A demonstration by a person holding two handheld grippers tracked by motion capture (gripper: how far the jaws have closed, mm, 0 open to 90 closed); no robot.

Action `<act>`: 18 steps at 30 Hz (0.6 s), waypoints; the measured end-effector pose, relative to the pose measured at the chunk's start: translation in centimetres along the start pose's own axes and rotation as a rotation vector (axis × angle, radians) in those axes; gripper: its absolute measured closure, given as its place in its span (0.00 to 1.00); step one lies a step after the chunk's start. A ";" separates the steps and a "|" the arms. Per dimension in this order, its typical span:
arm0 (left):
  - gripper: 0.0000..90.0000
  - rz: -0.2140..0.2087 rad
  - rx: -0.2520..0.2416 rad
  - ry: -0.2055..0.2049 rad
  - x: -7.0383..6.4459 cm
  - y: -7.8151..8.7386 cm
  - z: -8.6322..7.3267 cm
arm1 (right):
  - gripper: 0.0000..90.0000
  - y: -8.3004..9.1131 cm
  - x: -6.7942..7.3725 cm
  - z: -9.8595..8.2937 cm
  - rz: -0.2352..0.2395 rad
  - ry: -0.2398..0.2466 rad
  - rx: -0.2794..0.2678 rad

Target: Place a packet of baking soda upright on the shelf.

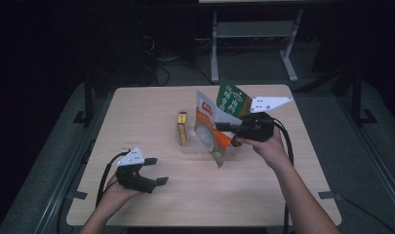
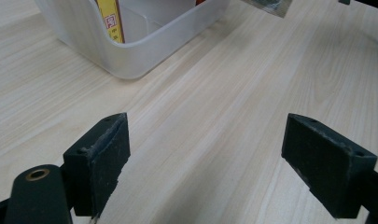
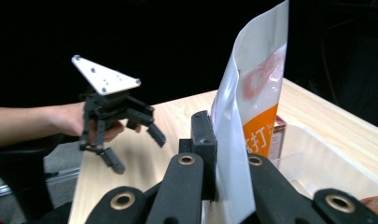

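I'm clamping the right gripper [image 1: 227, 127] on the white-and-orange snack pouch [image 1: 208, 127], holding it upright over the clear plastic bin [image 2: 130, 56] at table centre. My left gripper [image 1: 155, 171] is idling wide open at seven o'clock.

A darkened lab or test room: a light wood-grain table [image 1: 151, 105] stands alone on grey carpet, with the metal legs of another bench [image 1: 253, 44] behind it and loose cables [image 1: 161, 68] trailing across the floor. The surroundings are black and unlit, and a clear plastic bin [image 2: 130, 51] of packaged goods sits staged on the tabletop.
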State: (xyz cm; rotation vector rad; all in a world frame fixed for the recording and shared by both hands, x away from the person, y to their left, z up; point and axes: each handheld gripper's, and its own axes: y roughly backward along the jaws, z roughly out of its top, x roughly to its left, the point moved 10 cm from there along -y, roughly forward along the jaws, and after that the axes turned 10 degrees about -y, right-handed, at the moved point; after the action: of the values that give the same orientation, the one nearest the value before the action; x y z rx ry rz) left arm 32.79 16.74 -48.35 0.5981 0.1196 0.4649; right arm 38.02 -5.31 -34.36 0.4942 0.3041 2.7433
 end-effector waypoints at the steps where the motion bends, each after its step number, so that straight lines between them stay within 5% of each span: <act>1: 0.16 0.002 -0.002 0.000 0.1 0.0 0.0 | 1.00 0.0 0.0 0.0 0.000 0.000 0.000; 18: 0.16 0.002 0.003 -0.013 0.2 0.1 -0.2 | 1.00 -2.3 -2.9 2.5 -0.123 -0.021 -0.020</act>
State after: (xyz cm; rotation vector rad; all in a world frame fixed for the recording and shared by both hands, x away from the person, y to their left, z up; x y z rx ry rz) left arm 32.89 17.03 -48.49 0.6038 0.1076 0.4624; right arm 42.22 -3.85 -33.60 0.4817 0.2920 2.6179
